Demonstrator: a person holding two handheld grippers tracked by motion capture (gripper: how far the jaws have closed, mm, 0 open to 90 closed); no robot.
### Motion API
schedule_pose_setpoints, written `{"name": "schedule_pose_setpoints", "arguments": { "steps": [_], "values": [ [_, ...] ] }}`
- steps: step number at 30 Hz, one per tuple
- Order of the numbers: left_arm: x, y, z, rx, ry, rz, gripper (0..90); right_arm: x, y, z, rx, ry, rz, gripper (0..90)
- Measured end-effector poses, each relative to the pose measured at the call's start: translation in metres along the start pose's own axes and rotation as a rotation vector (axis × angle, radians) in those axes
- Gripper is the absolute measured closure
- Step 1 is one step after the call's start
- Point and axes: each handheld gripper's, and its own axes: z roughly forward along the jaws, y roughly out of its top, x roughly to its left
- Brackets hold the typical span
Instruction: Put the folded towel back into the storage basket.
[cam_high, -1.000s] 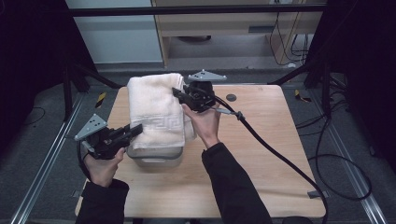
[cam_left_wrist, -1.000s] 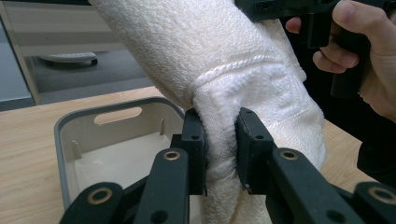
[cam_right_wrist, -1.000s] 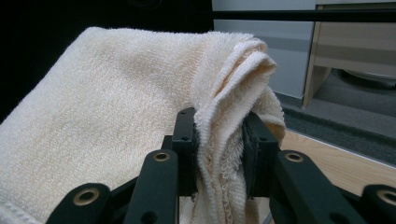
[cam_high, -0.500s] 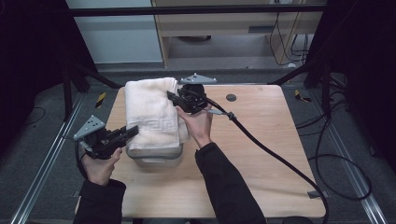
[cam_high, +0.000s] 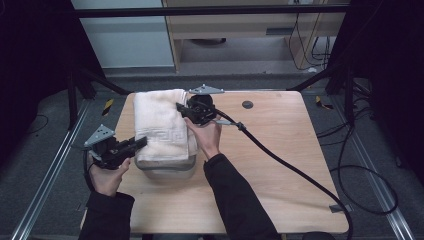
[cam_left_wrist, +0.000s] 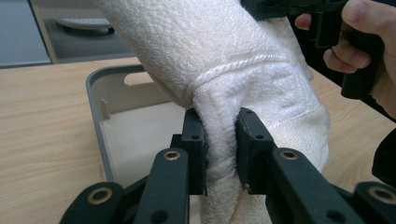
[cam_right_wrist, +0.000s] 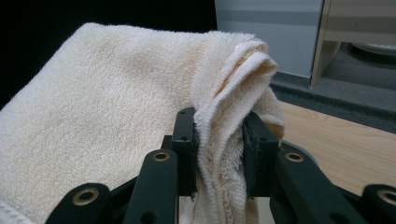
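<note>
The wooden table (cam_high: 280, 165) fills the middle of the high view. On it your folded cream towel (cam_high: 159, 124) drapes over a grey bin (cam_high: 167, 168), left of centre. Your right gripper (cam_high: 182, 107) pinches the towel's upper right edge; your left gripper (cam_high: 141, 143) is clamped on its lower left edge.

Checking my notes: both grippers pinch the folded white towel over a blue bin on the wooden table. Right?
Not quite: the bin is grey, as the left gripper view shows. Both the left gripper and right gripper do pinch the towel over it.
</note>
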Motion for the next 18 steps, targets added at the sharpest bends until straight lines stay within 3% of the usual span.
{"name": "schedule_pose_setpoints", "arguments": {
  "steps": [18],
  "values": [
    [0.015, -0.013, 0.018, 0.081, 0.043, 0.005, 74.7, -0.007, -0.024, 0.026, 0.058, -0.017, 0.027, 70.1]
  ]
}}
